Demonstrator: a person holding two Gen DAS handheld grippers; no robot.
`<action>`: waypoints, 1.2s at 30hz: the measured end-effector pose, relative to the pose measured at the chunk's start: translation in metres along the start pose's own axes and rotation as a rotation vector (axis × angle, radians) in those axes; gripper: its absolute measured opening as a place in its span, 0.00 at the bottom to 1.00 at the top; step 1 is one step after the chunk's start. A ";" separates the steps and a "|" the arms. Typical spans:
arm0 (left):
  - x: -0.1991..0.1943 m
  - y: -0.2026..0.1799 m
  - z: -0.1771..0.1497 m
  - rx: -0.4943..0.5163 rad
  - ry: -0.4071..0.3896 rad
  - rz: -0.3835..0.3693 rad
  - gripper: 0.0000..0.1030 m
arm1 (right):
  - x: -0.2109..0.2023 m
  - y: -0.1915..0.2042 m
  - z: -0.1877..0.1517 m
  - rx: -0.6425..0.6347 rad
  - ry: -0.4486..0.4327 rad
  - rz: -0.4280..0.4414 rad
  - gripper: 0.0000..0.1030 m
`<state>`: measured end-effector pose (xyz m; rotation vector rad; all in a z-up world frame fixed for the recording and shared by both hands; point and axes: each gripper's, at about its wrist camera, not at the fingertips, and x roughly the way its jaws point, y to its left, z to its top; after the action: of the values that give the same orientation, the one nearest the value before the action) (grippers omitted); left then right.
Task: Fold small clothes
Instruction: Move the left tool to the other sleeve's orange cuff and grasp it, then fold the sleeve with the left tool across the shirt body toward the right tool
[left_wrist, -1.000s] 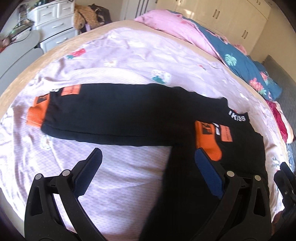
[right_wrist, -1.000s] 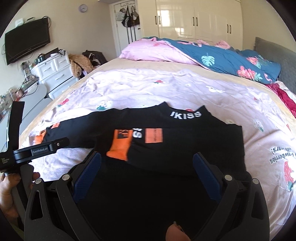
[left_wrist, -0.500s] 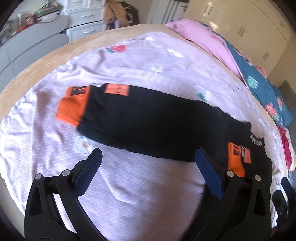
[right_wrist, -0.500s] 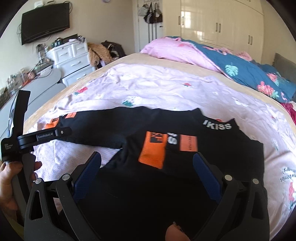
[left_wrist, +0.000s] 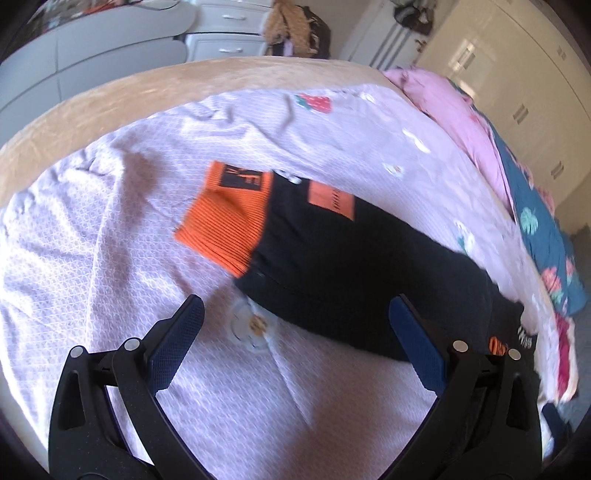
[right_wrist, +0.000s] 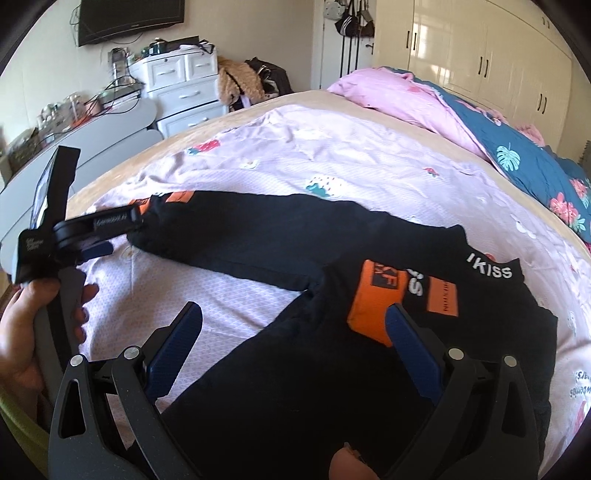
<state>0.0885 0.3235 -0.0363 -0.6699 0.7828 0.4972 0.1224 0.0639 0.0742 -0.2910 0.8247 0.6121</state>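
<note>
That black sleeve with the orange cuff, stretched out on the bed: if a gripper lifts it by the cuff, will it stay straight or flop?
Probably flop: the sleeve lies flat and follows the sheet, so it looks like soft knit. The ribbed cuff seems thicker and may hold its shape a little. It likely weighs little, though the rest of the top may drag along.

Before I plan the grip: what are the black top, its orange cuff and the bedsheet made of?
Black top: soft matte knit, probably cotton; it drapes limply. Orange cuff: ribbed stretch knit, fine parallel ridges showing. Bedsheet: thin woven cloth with a small embossed pattern, creased.
</note>
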 end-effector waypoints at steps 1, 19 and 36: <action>0.000 0.005 0.002 -0.019 -0.010 -0.004 0.91 | 0.002 0.001 -0.001 -0.001 0.004 0.004 0.96; -0.018 0.015 0.033 -0.123 -0.137 -0.158 0.06 | 0.001 -0.023 -0.021 0.087 0.030 -0.002 0.96; -0.096 -0.084 0.015 0.066 -0.194 -0.363 0.03 | -0.056 -0.086 -0.054 0.255 0.007 -0.072 0.96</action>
<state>0.0892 0.2604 0.0760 -0.6732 0.4789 0.1999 0.1139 -0.0512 0.0821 -0.0897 0.8849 0.4330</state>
